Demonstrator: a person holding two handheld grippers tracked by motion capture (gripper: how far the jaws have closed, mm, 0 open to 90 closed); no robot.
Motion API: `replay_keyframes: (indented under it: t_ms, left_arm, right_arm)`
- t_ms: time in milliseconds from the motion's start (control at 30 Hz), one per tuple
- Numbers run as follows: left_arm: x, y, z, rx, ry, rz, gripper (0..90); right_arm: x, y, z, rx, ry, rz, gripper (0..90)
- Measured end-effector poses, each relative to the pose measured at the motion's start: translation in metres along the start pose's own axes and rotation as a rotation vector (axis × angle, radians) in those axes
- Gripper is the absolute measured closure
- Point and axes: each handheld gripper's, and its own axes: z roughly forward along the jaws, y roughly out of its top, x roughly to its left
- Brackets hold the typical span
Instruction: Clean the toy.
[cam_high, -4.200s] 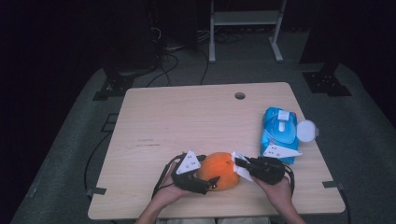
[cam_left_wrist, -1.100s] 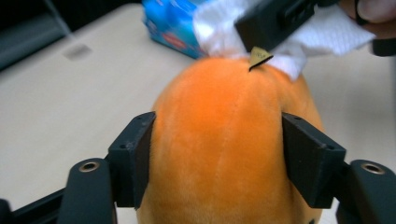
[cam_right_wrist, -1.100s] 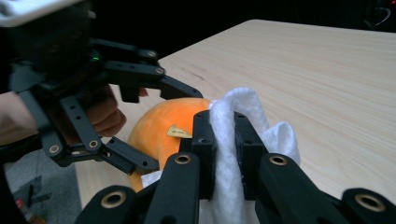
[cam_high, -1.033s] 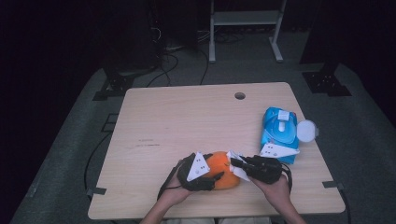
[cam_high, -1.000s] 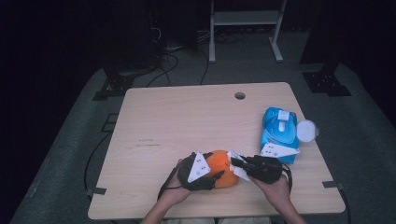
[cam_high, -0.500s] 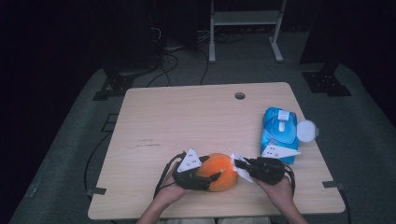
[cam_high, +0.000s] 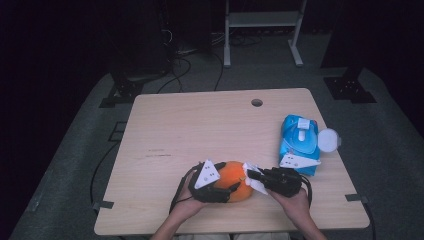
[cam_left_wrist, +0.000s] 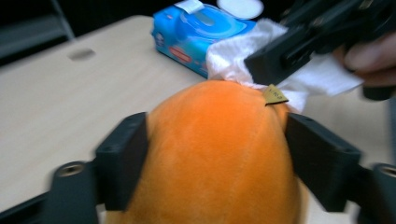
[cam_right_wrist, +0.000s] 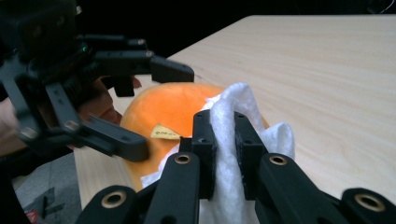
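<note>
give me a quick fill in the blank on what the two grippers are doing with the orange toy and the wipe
1. The left gripper has its fingers shut on the ____ plush toy.
2. The right gripper pinches a white ____ against the toy.
3. The blue wipes pack lies on the table with its round lid ____.

Missing words: orange; wipe; open

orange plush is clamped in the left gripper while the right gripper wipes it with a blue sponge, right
Not quite. The right gripper holds a white wipe, not a blue sponge, as the right gripper view shows. The left gripper does clamp the orange plush.
</note>
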Motion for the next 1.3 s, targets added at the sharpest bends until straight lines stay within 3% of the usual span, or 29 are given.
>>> replay_keyframes:
  t_ms: [33,100,133,200,233,333,400,500,733,800,867,967,1033,1067,1200,1300]
  left_arm:
    - [0.003,0.001,-0.001,0.007,-0.012,-0.035,12.5]
    - [0.009,0.000,-0.001,0.039,-0.008,-0.082,9.6]
    - [0.011,-0.003,0.001,0.057,-0.025,-0.104,8.6]
    - [0.012,-0.009,0.002,0.065,-0.037,-0.123,10.9]
    - [0.011,-0.008,0.001,0.065,-0.034,-0.099,23.7]
    - [0.003,-0.002,-0.003,0.022,0.021,0.014,31.2]
    - [-0.001,0.001,-0.002,0.003,0.043,0.060,32.5]
    - [0.000,-0.001,0.000,0.021,0.042,0.045,31.9]
    - [0.015,-0.013,-0.007,0.024,0.007,-0.051,28.1]
    - [0.017,-0.014,-0.007,0.024,-0.002,-0.058,27.1]
    - [0.016,-0.014,-0.006,0.024,-0.006,-0.054,26.3]
    - [0.008,-0.011,-0.003,0.019,-0.016,-0.013,26.2]
    - [0.003,-0.009,-0.001,0.032,-0.005,0.025,26.2]
    - [0.003,-0.009,-0.001,0.032,-0.008,0.027,26.3]
    - [0.002,-0.008,0.000,0.030,-0.016,0.037,26.5]
    - [0.001,-0.008,0.000,0.034,-0.017,0.047,25.5]
  right_arm:
    - [0.001,-0.001,0.000,0.009,0.021,0.007,81.3]
    - [0.005,0.000,0.001,0.017,0.028,-0.008,81.3]
    - [0.009,0.001,0.002,0.022,0.036,-0.021,81.2]
    - [0.015,0.002,0.004,0.035,0.032,-0.055,81.1]
    - [0.013,0.003,0.005,0.029,0.033,-0.045,81.1]
    - [0.012,0.005,0.005,0.011,0.032,-0.031,81.2]
    - [0.015,0.009,0.003,-0.010,0.034,-0.039,81.1]
    - [0.018,0.009,0.004,-0.008,0.021,-0.067,81.2]
    - [-0.003,-0.008,0.000,0.043,-0.081,-0.012,81.3]
    - [-0.002,-0.009,0.000,0.039,-0.073,0.000,81.3]
    - [0.006,-0.004,0.001,0.022,-0.058,-0.025,81.3]
    - [0.018,0.005,0.003,-0.021,0.011,-0.054,81.0]
    - [0.024,0.007,0.007,0.000,-0.004,-0.104,81.0]
    - [0.022,0.006,0.008,0.007,-0.013,-0.106,81.1]
    - [0.010,0.002,0.004,0.001,-0.061,-0.054,81.1]
    - [0.023,0.004,0.006,0.000,-0.047,-0.118,80.9]
